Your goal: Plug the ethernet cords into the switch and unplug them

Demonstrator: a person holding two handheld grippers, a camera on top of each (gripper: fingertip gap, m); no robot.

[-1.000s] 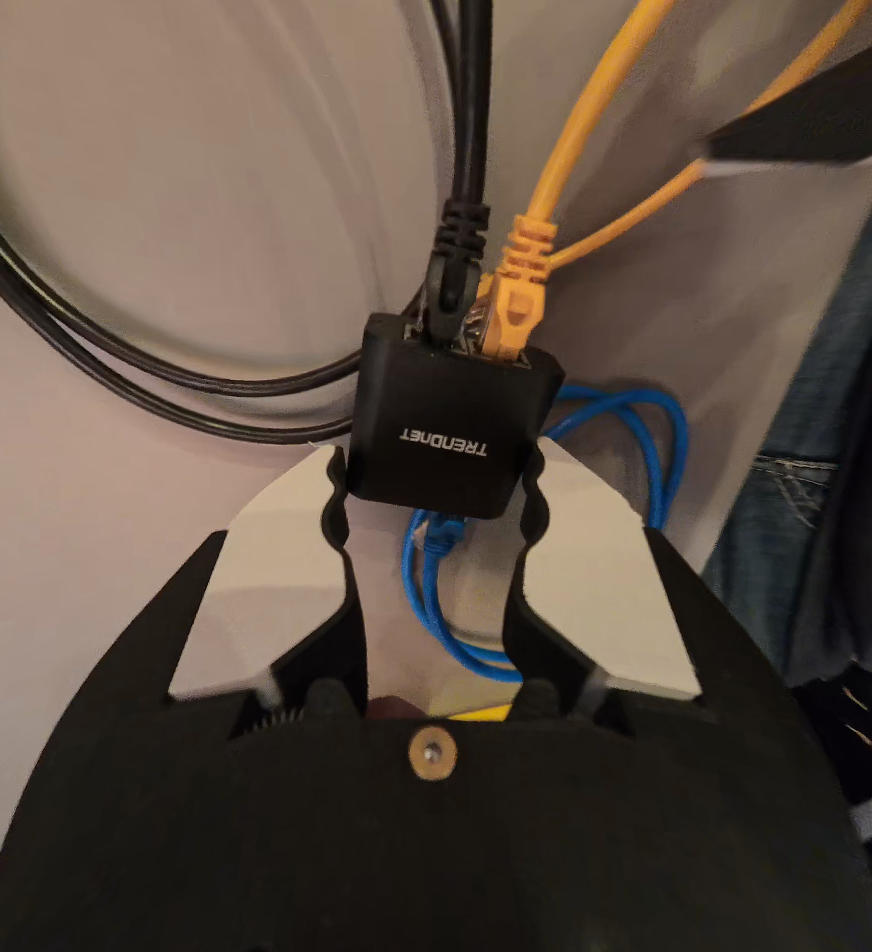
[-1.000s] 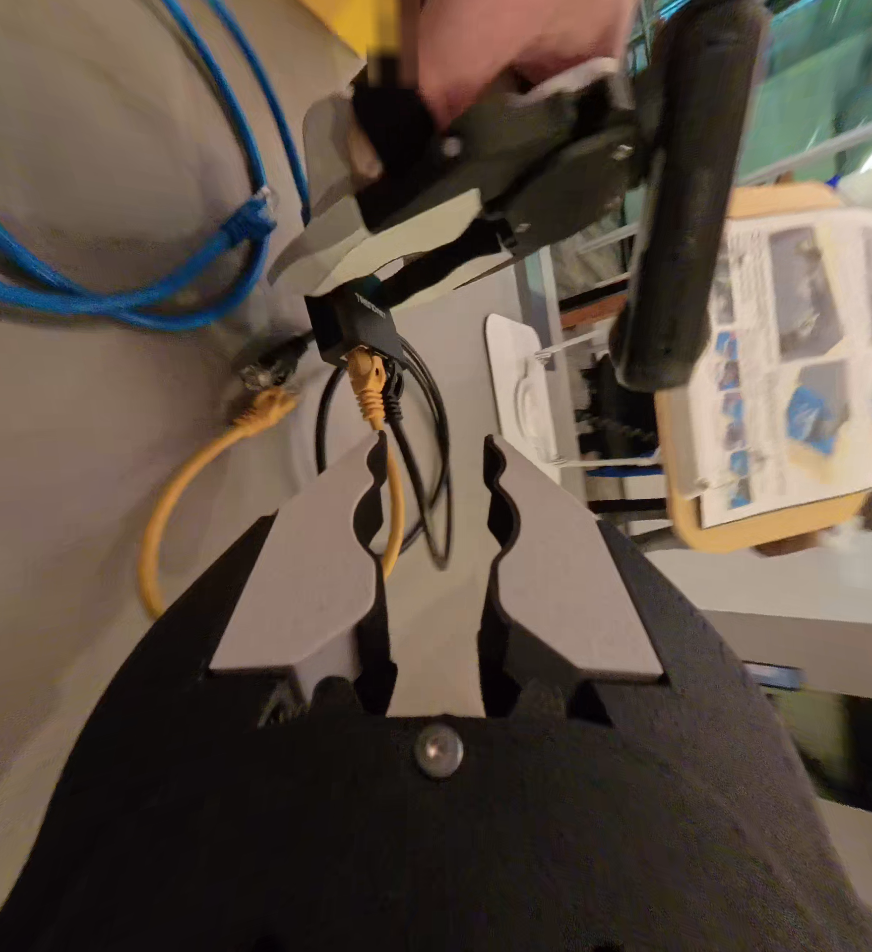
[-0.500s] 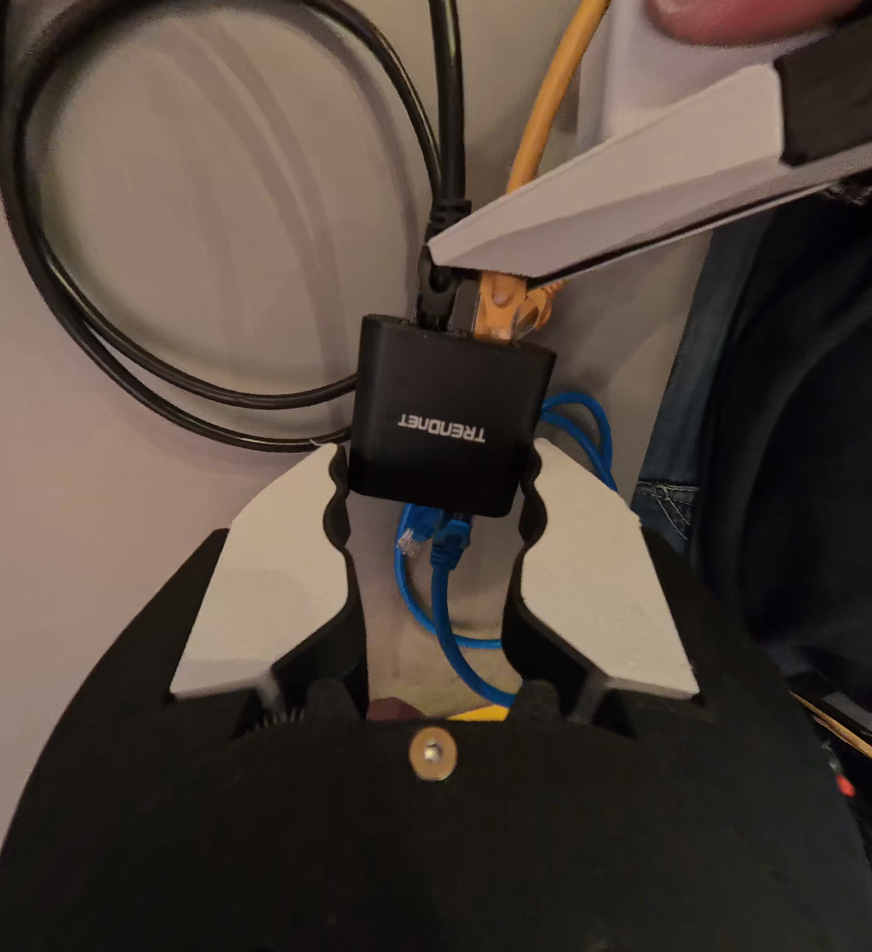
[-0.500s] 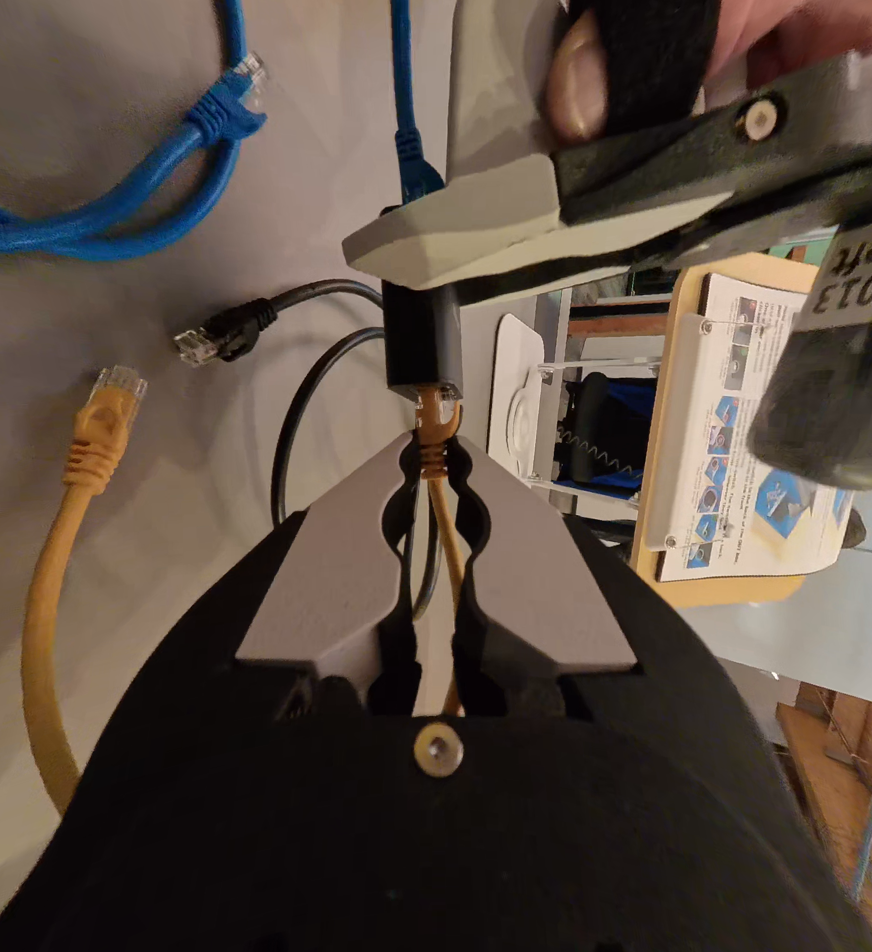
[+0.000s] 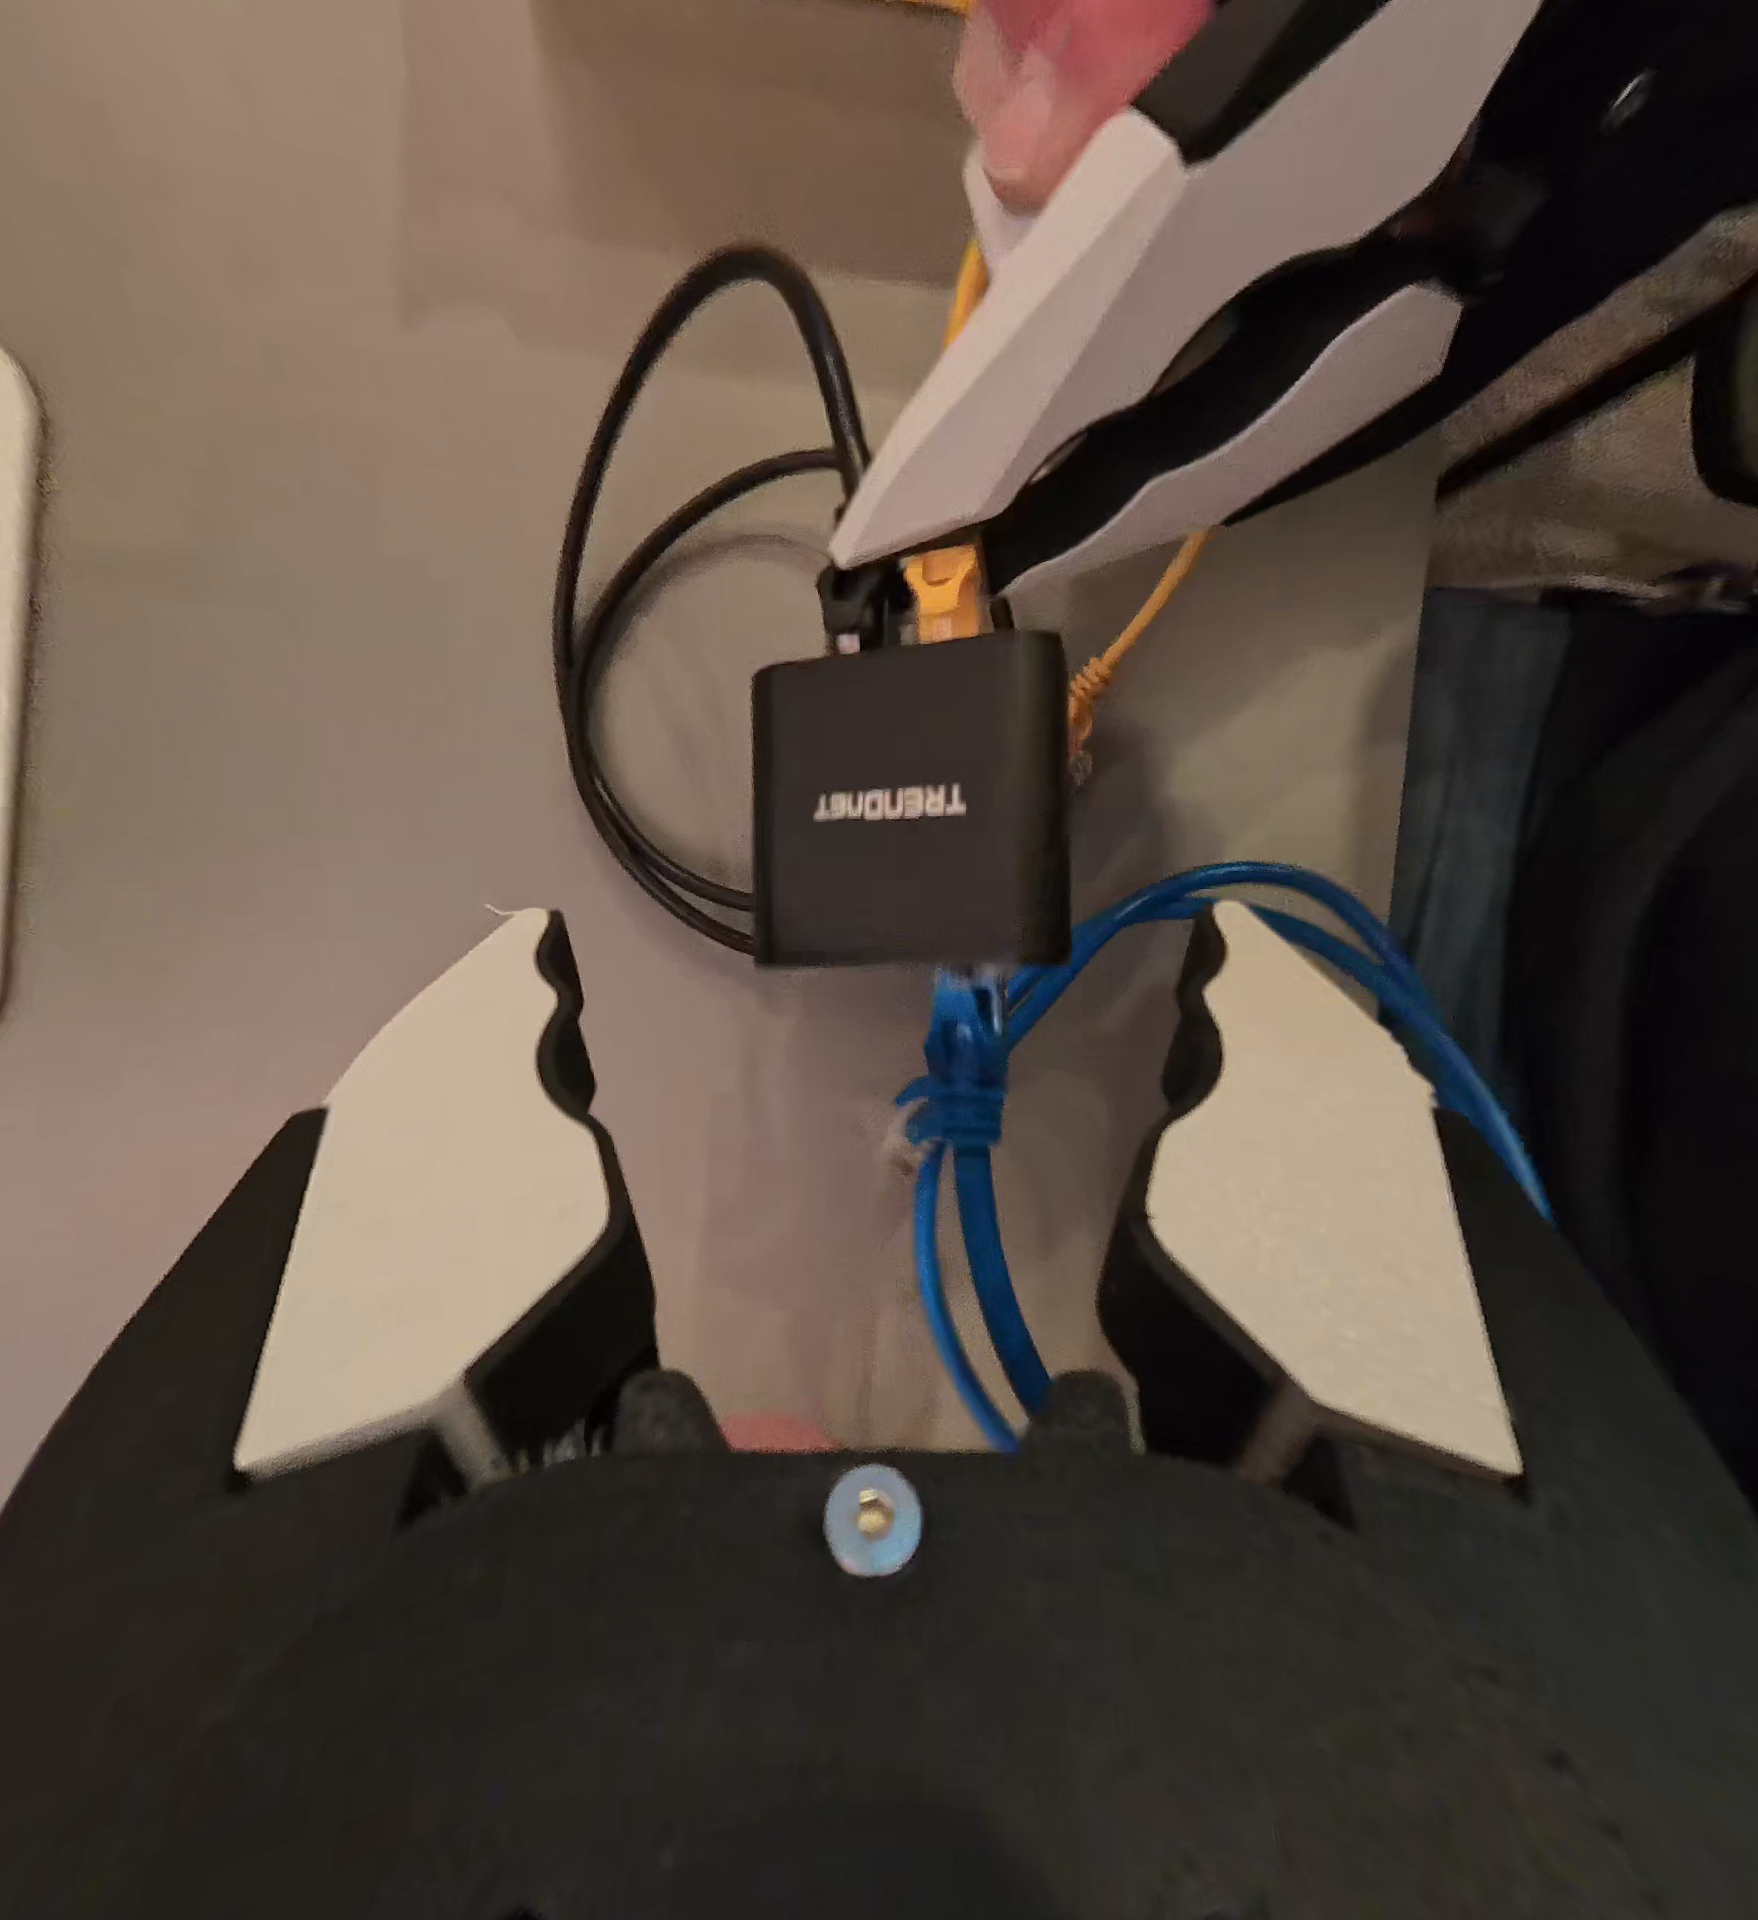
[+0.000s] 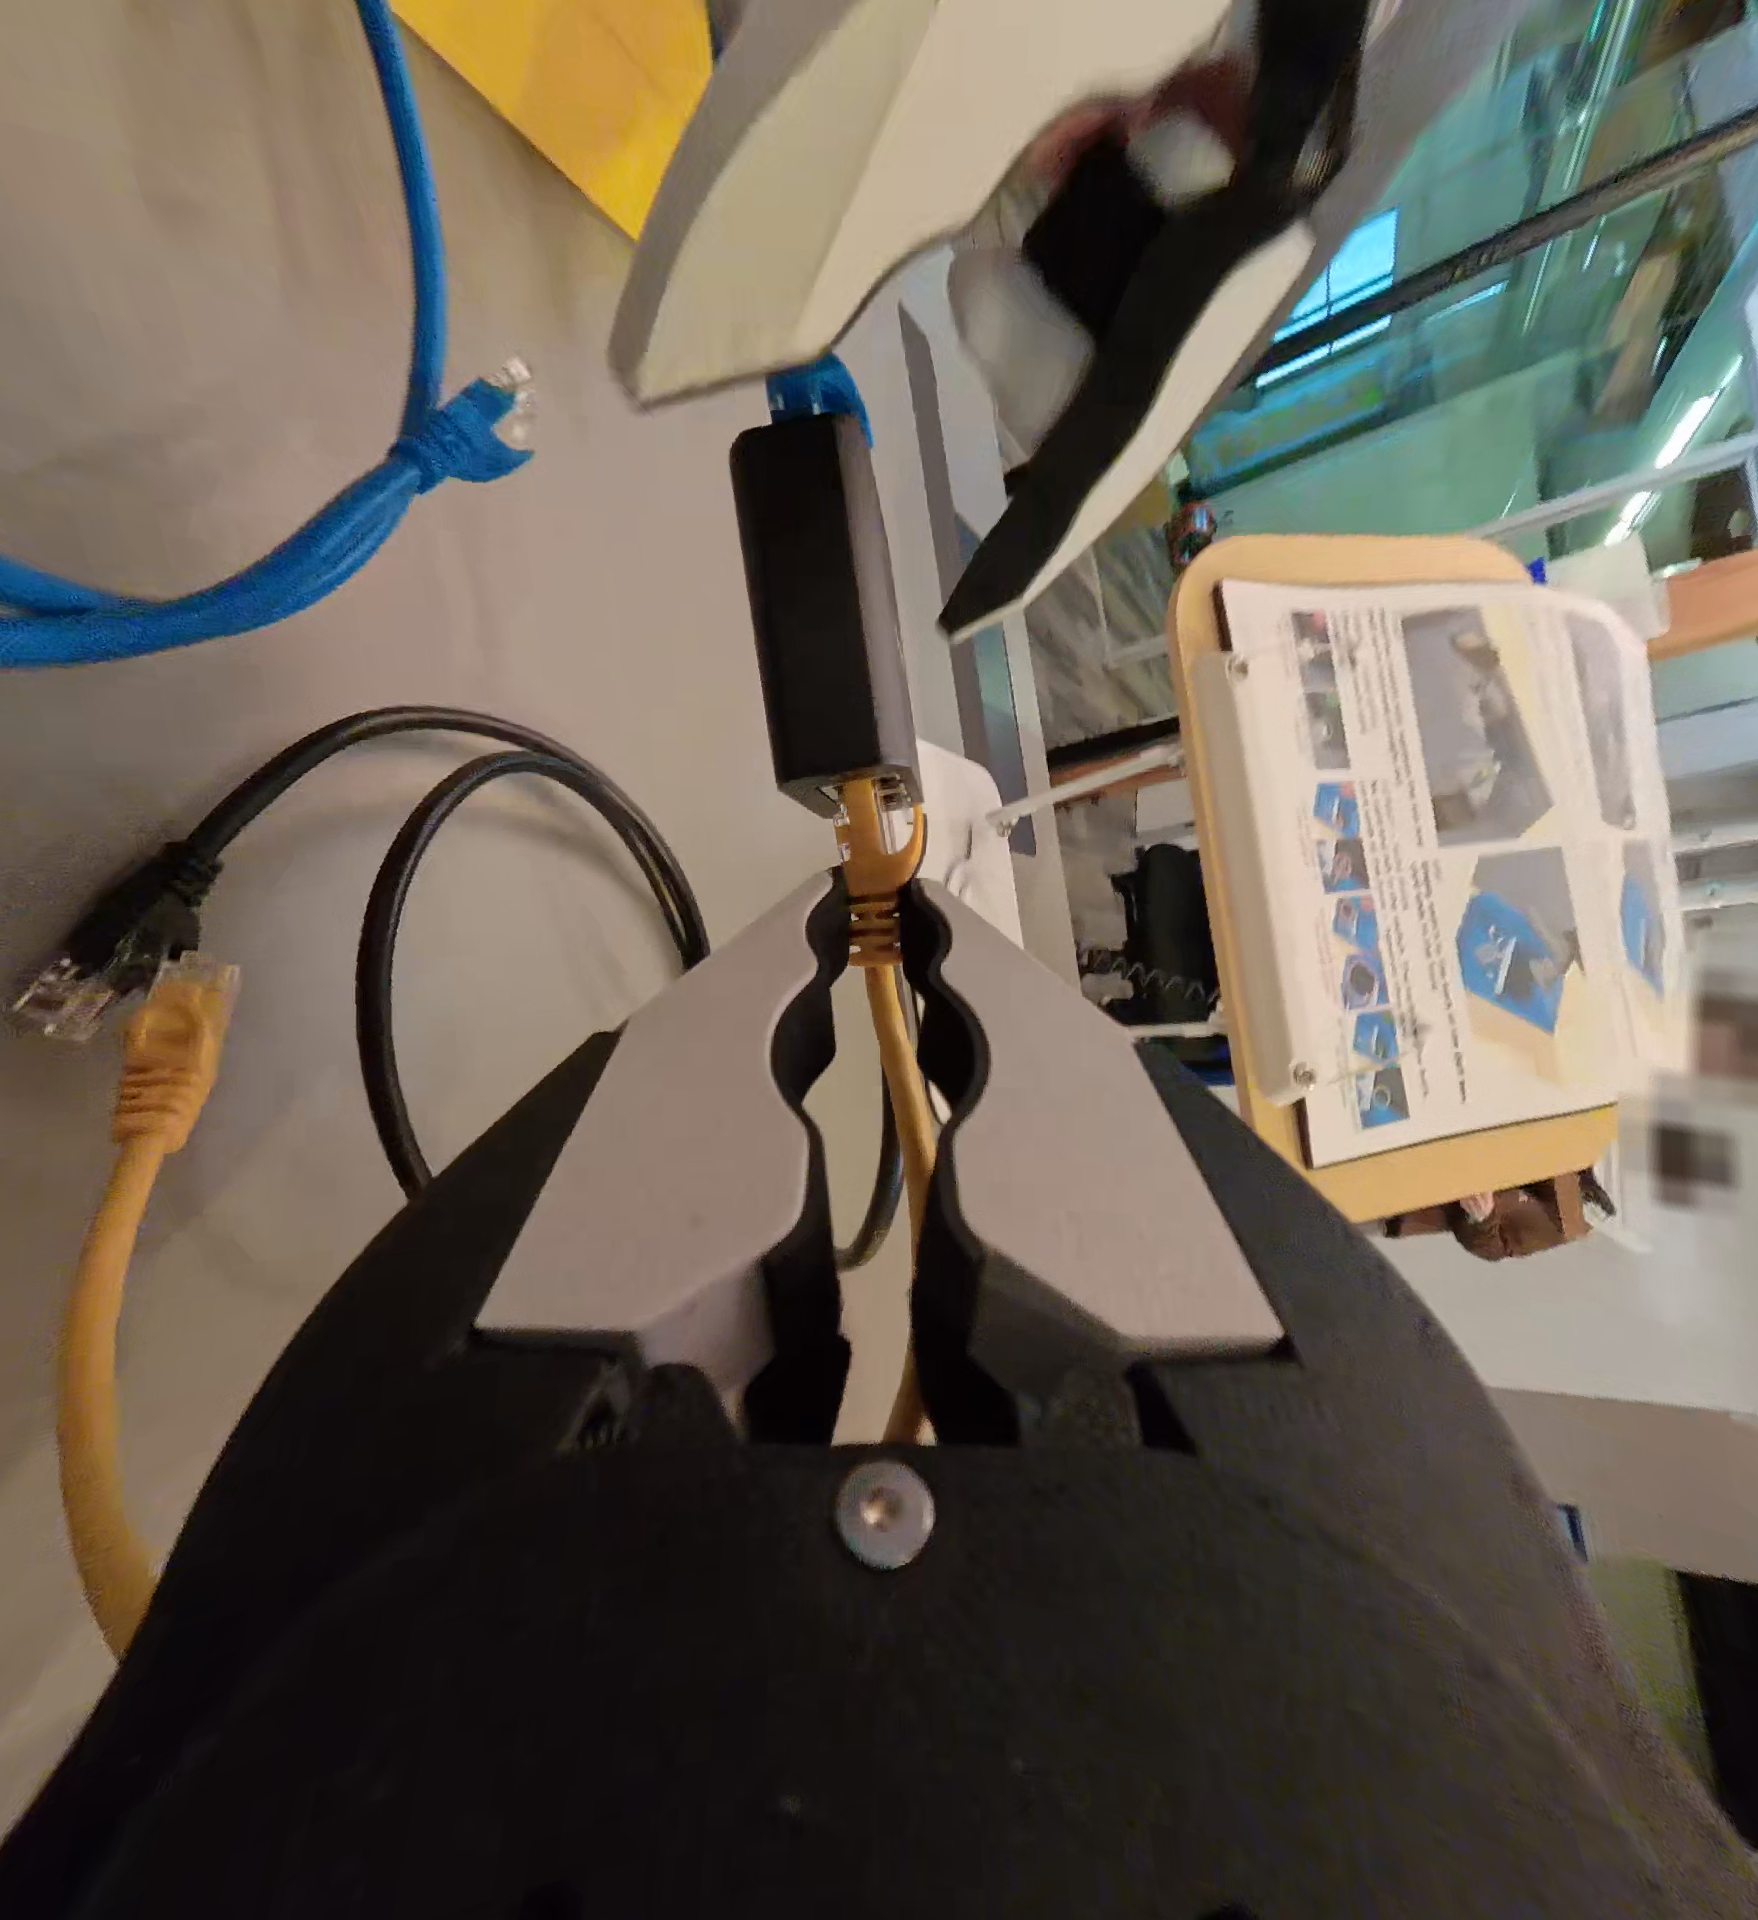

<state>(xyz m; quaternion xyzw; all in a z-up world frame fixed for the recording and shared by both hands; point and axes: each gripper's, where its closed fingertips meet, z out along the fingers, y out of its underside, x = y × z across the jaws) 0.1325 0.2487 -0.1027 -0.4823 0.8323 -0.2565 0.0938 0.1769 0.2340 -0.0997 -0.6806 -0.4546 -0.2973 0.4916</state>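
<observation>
The left gripper (image 5: pixel 870 997) is released, its jaws spread wide and touching nothing; the switch (image 5: pixel 911 800) sits just beyond its tips at 12 o'clock, clear of both pads, on the grey table (image 5: pixel 283 623). A blue cord (image 5: pixel 968 1049) enters the switch's near face and runs back between the jaws toward 6 o'clock; a black cord (image 5: pixel 605 665) loops off the far face toward 10 o'clock.

The right gripper (image 6: pixel 873 894) is clenched on the yellow cord (image 6: pixel 870 883), pinching the ribbed boot just behind the plug; the plug sits at the switch's (image 6: pixel 818 613) port at 12 o'clock, though how far in it is I cannot tell. The cord's other plug (image 6: pixel 179 1023) lies loose at 9 o'clock, touching a loose black plug (image 6: pixel 127 940); a free blue plug (image 6: pixel 475 426) lies at 11 o'clock. A board with printed sheets (image 6: pixel 1415 862) stands at 3 o'clock.
</observation>
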